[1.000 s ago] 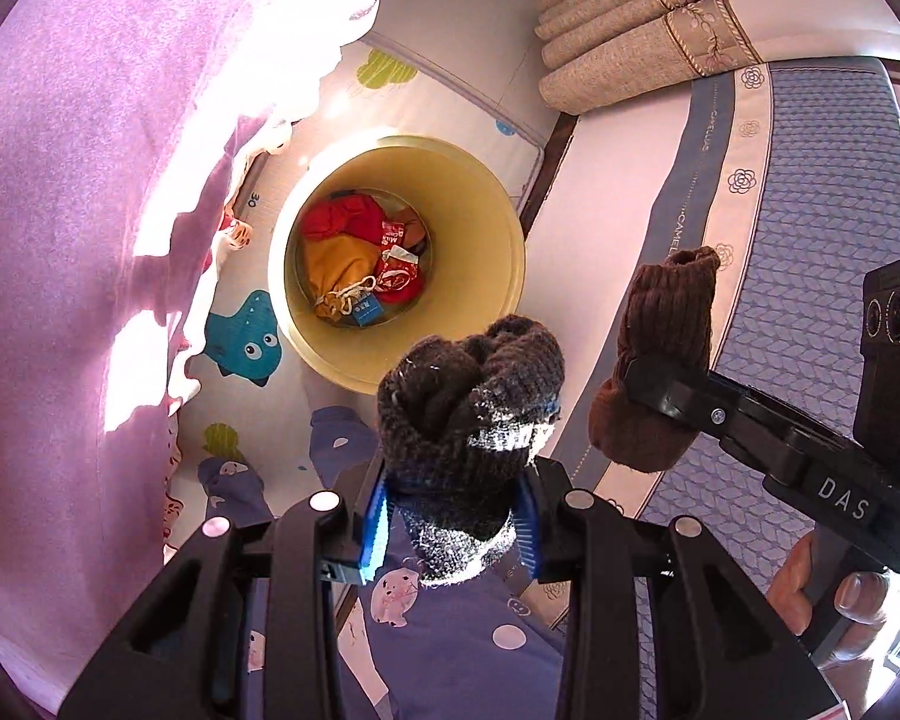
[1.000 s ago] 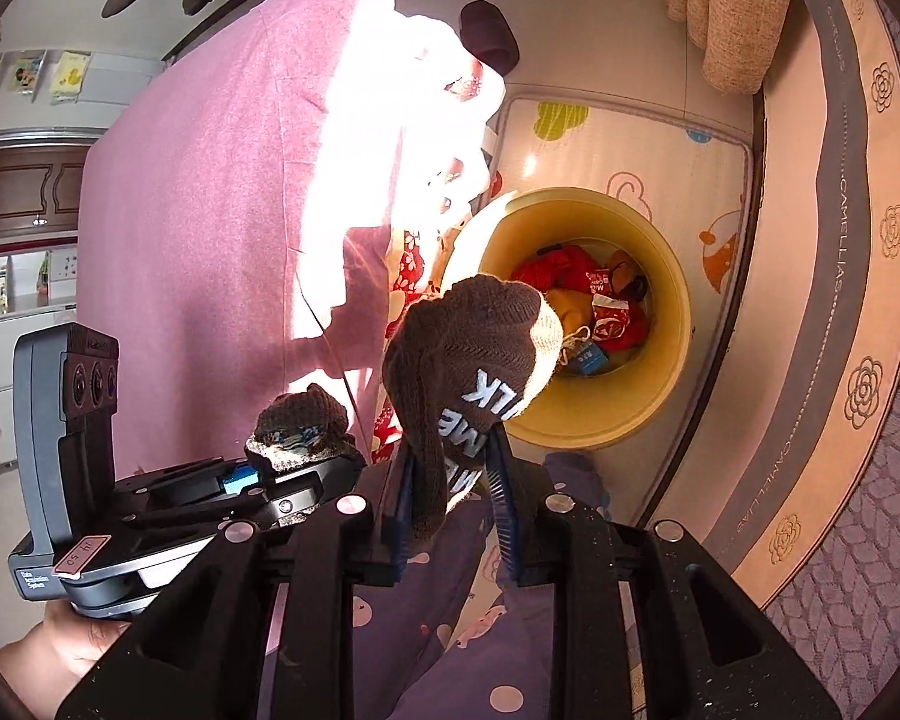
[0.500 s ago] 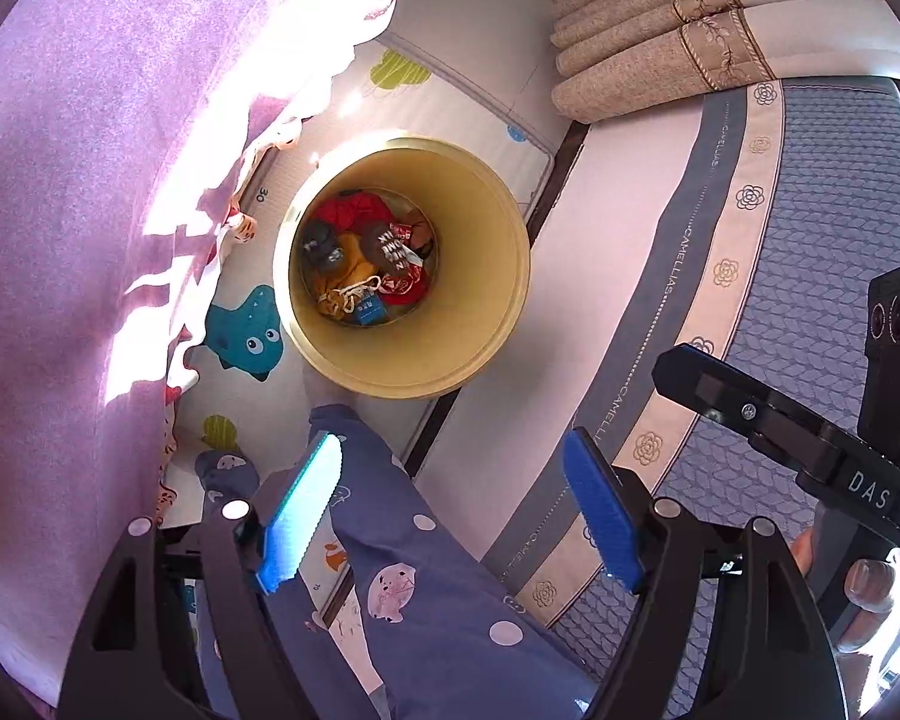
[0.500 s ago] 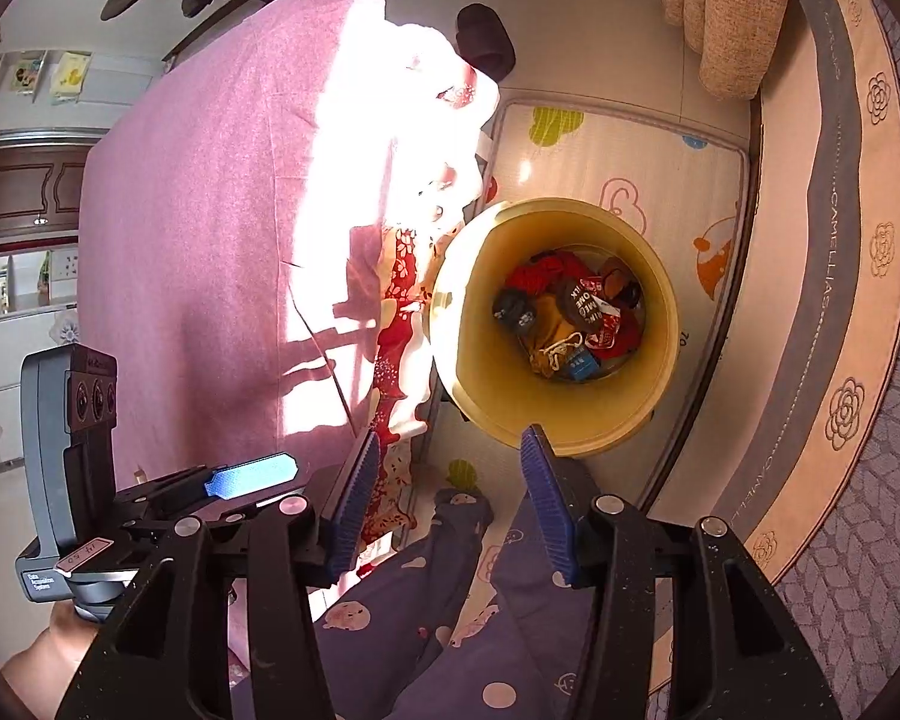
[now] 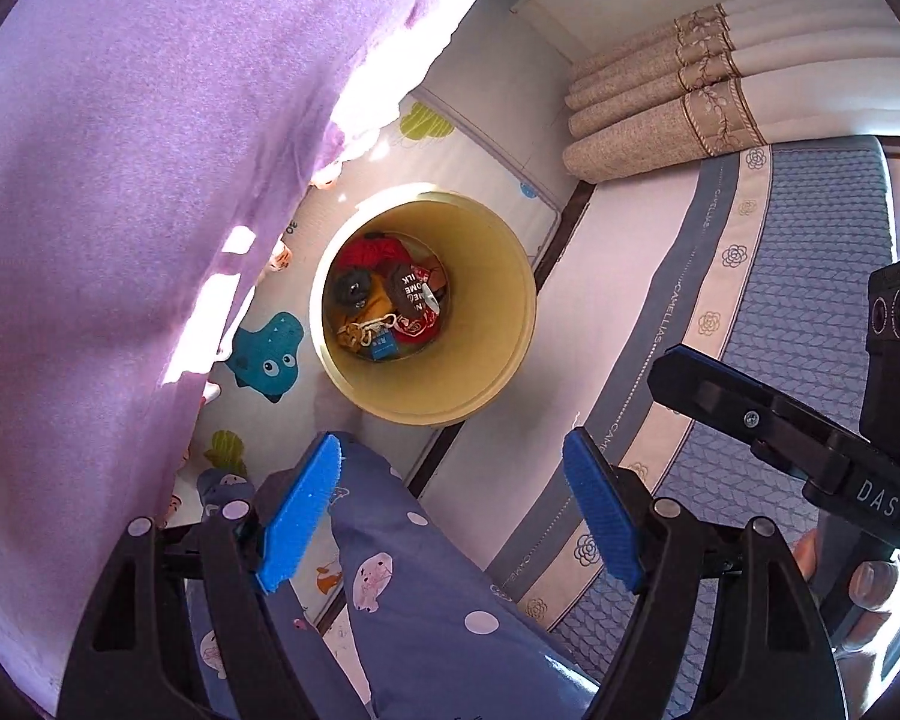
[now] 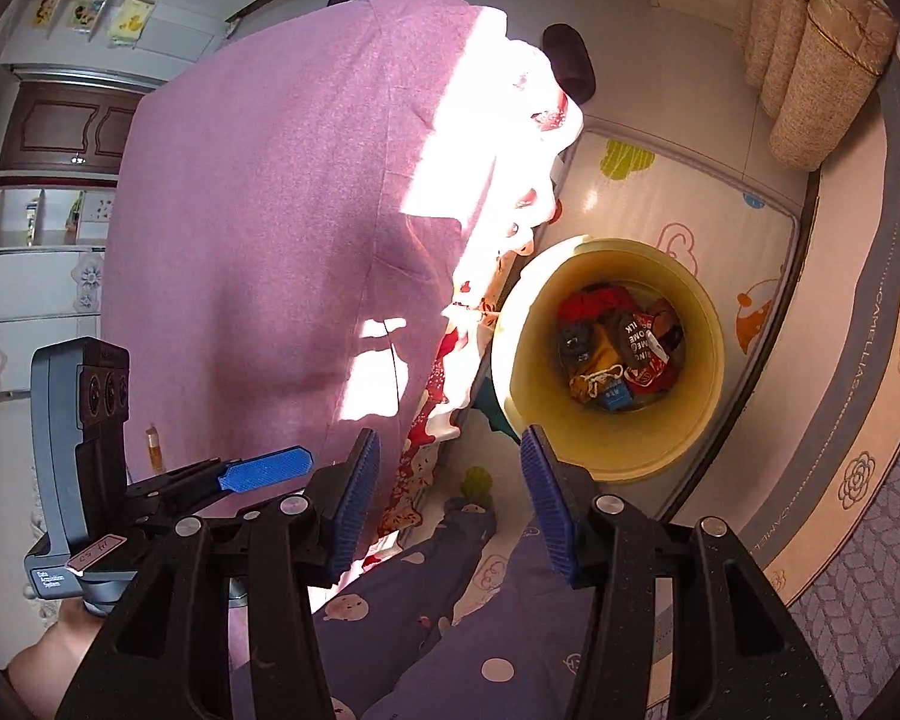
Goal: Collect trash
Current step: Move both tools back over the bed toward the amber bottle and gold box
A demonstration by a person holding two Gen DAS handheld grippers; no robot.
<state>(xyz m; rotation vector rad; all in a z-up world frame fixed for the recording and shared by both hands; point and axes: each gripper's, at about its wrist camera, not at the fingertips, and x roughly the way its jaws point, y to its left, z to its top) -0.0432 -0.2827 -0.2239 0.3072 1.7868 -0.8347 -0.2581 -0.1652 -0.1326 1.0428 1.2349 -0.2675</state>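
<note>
A round yellow bin (image 5: 504, 324) (image 6: 699, 360) stands on the play mat below both grippers. Inside it, on red and orange trash, lie a dark grey sock (image 5: 352, 289) (image 6: 576, 341) and a brown sock with white letters (image 5: 408, 295) (image 6: 632, 336). My left gripper (image 5: 450, 510) hangs open above and short of the bin, nothing between its blue pads. My right gripper (image 6: 450, 504) is also open and empty, beside the bin's near rim. One finger of the right gripper (image 5: 750, 414) shows in the left wrist view.
A purple bedspread (image 5: 120, 210) (image 6: 282, 210) hangs to the left of the bin. A patterned grey mattress (image 5: 810, 300) lies to the right, with curtains (image 5: 660, 114) beyond it. The person's leg in dotted blue trousers (image 5: 426, 600) is under the grippers.
Both grippers opened and let go of their socks, which now lie in the bin. Both hands have risen and drawn back from it.
</note>
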